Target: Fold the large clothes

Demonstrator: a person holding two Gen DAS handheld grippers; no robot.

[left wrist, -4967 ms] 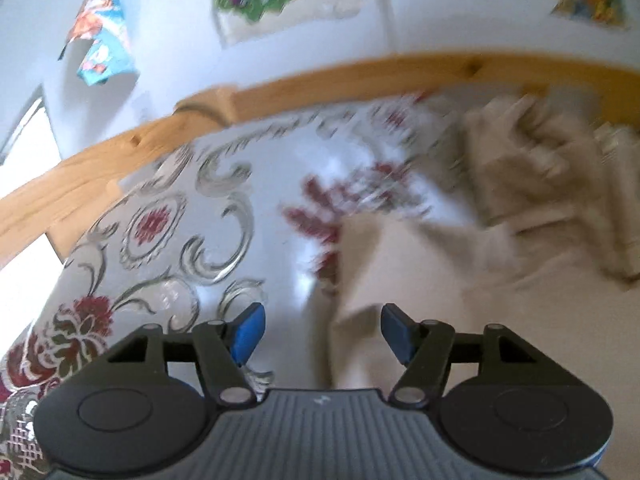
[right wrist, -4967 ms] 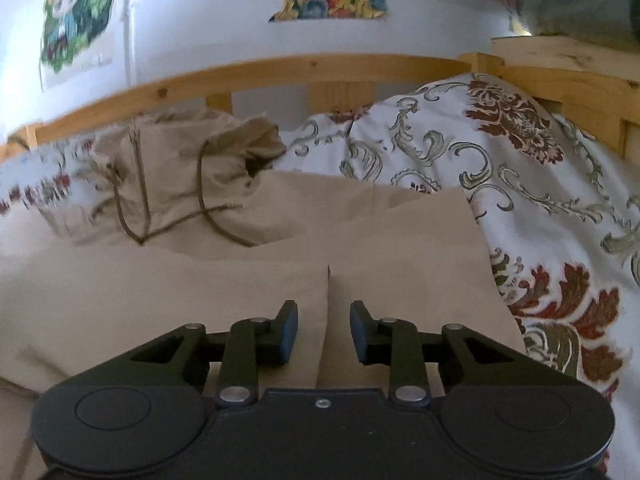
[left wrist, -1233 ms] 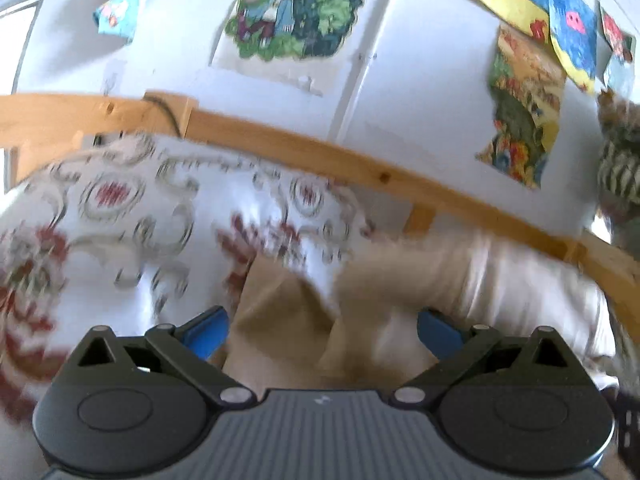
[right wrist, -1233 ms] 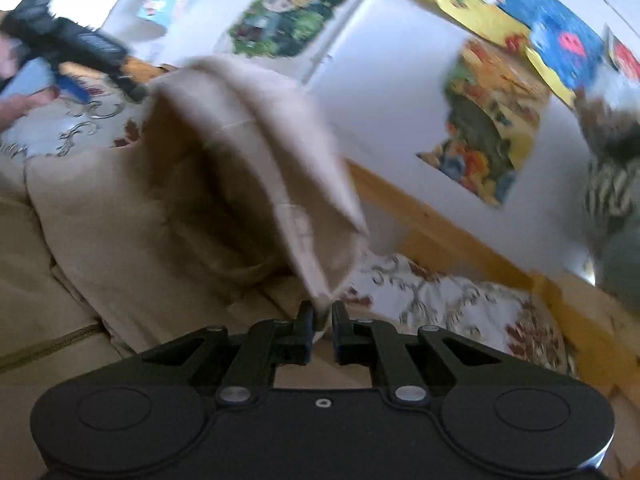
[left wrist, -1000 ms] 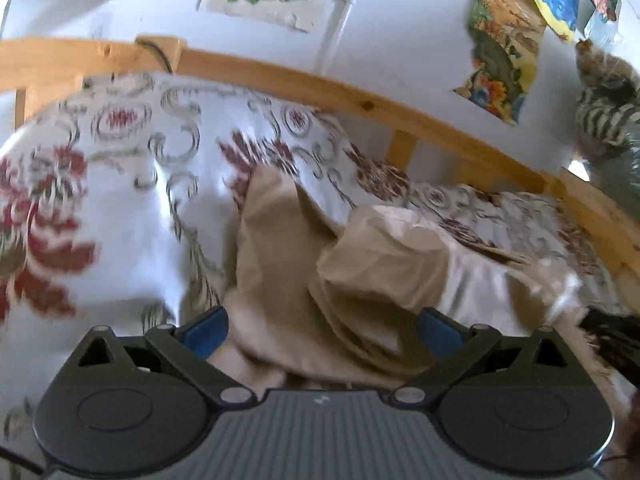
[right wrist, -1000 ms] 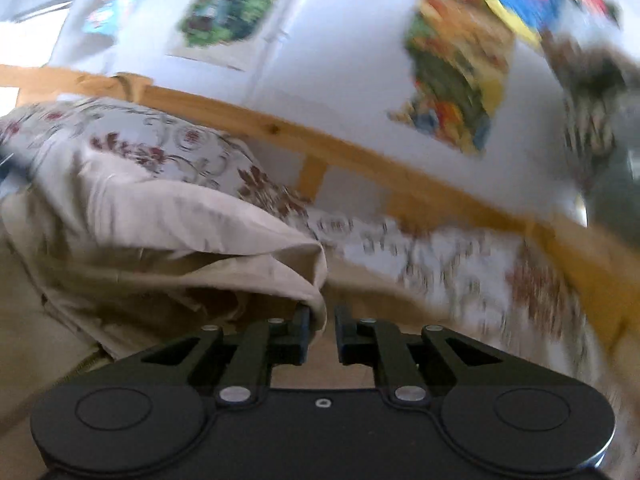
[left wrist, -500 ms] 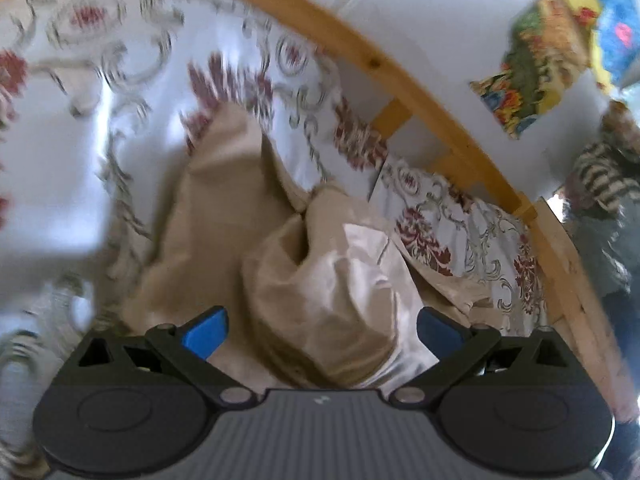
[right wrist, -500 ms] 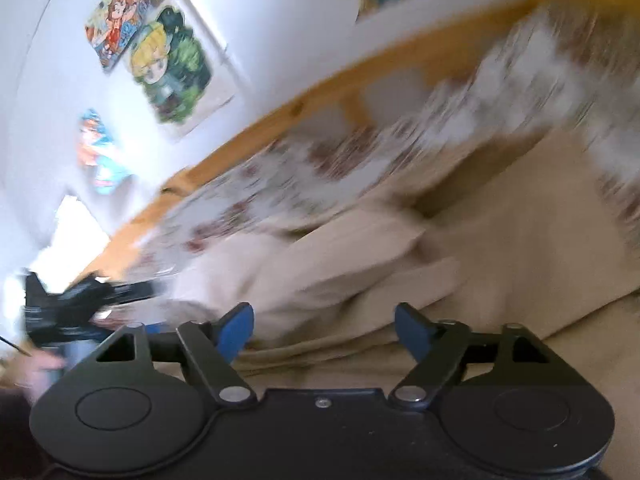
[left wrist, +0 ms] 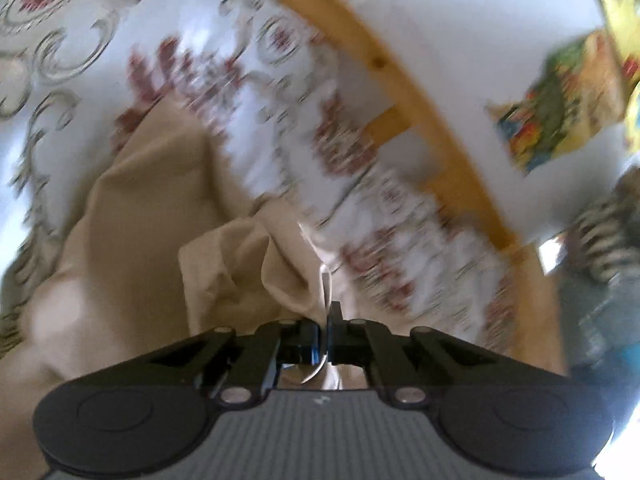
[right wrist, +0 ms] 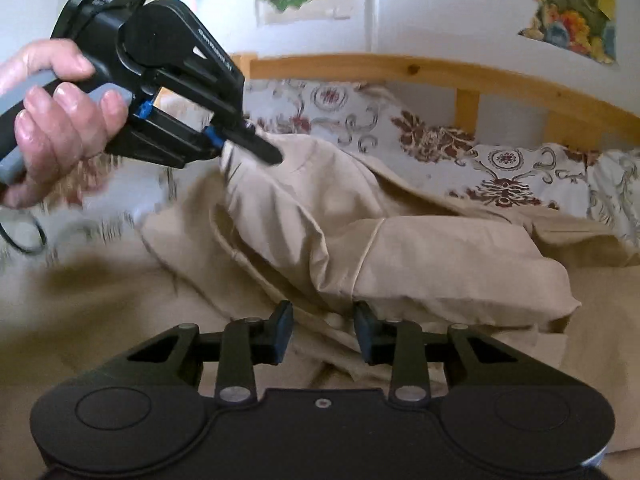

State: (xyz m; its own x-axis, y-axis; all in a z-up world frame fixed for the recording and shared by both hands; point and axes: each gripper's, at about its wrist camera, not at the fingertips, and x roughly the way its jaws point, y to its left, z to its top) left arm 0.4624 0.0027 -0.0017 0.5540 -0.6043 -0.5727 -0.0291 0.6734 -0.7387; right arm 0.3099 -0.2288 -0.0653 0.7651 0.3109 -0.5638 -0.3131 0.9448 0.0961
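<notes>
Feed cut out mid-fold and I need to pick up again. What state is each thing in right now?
Left gripper: shut on a pinch of the beige garment.
Right gripper: open, empty, low over the cloth.
Beige garment: bunched and part-folded on the bed, one edge lifted.
Floral bedspread: spread under the garment.
Posters: on the wall, edges ragged.
</notes>
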